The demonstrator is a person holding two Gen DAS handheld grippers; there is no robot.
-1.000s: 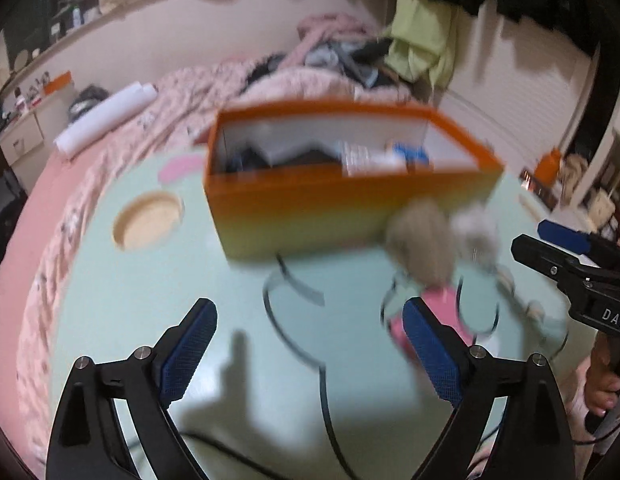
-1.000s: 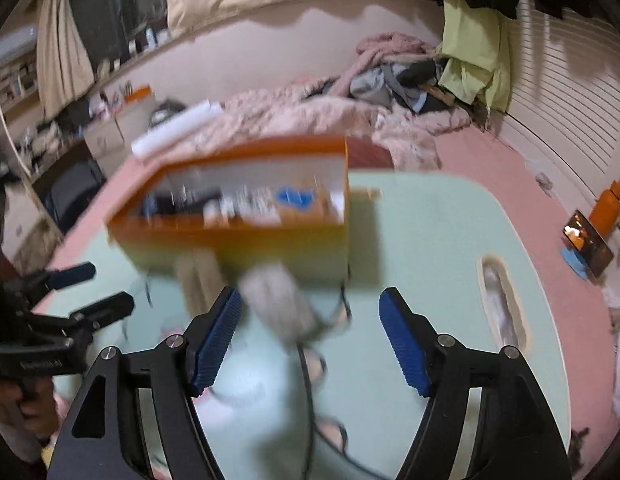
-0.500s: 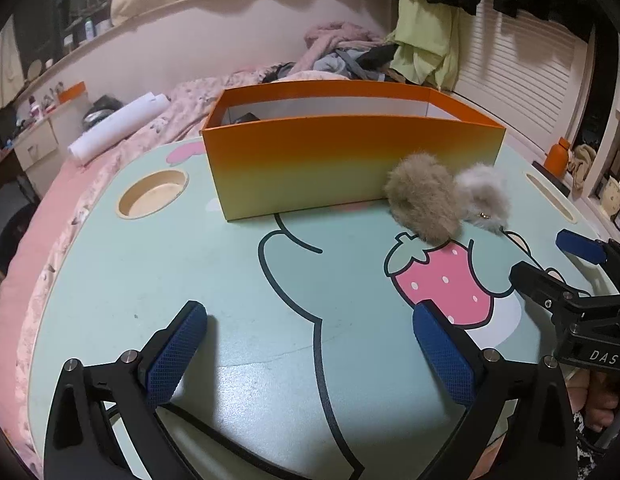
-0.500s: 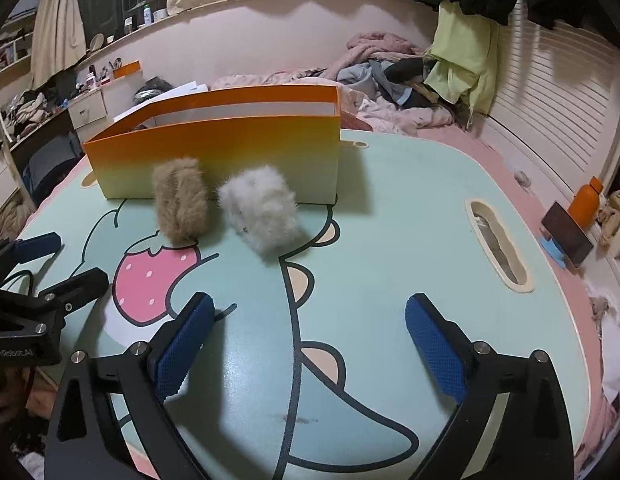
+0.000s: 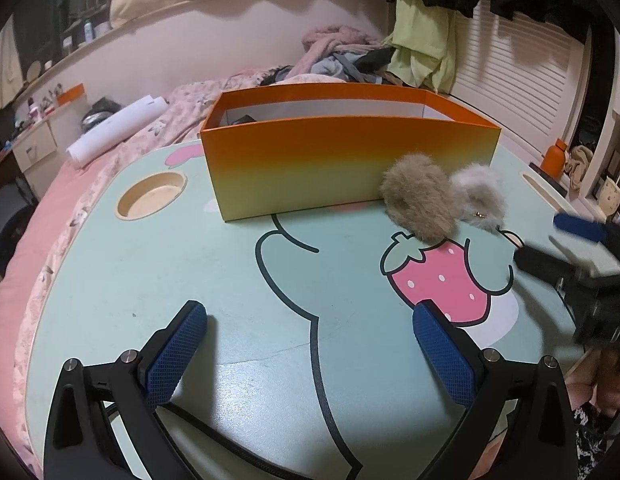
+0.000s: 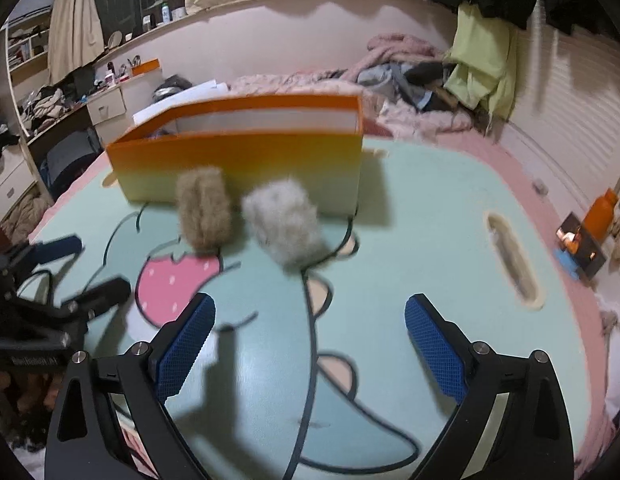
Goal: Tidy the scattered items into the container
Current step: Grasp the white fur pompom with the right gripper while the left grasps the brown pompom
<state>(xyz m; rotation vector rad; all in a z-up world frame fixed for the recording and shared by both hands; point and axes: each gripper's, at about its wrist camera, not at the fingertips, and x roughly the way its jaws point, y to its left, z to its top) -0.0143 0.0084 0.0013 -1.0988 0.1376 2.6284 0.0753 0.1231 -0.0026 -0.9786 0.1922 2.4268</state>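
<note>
Both grippers pull back a little from orange box [image 5: 349,168]. Left gripper [image 5: 310,344] and right gripper [image 6: 310,332]: fingers spread wide, holding nothing. Brown fluffy ball [image 5: 419,200] and white fluffy ball [image 5: 478,198] lie on table [image 5: 230,280], touching, just beside box front.

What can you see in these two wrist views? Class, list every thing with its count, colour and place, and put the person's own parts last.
box: 1, orange fading to yellow, open top, at the back of the table
brown fluffy item: 1, tan, on the table in front of the box's near wall
pale fluffy item: 1, greyish white, just right of the brown one
table: 1, mint green with cartoon strawberry print, on the bed
cup recess: 1, beige, table's left side
paper roll: 1, white, on the pink bedding
bottle: 1, orange, far right by the wall
left gripper: 1, black with blue fingers, open, empty
right gripper: 1, black with blue fingers, open, empty
</note>
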